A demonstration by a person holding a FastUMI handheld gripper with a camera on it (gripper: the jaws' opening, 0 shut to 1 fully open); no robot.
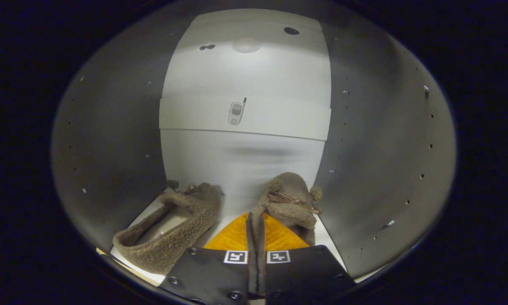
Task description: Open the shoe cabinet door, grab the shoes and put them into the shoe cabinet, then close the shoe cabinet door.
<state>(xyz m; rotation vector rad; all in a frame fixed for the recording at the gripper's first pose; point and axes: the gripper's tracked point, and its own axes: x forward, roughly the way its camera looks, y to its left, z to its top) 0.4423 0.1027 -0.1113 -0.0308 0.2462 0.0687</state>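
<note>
Your jaws (256, 228) pinch the right fuzzy slipper's (290, 203) heel edge, hiding its rear; toe points away. The left fuzzy slipper (173, 226) lies alongside inside the shoe cabinet (110, 140).

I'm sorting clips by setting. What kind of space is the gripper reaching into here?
Likely inside a shoe cabinet: white perforated side wall, white shelf board, and a fuzzy brown slipper on the floor. The gripper is shut on a second fuzzy slipper.
</note>
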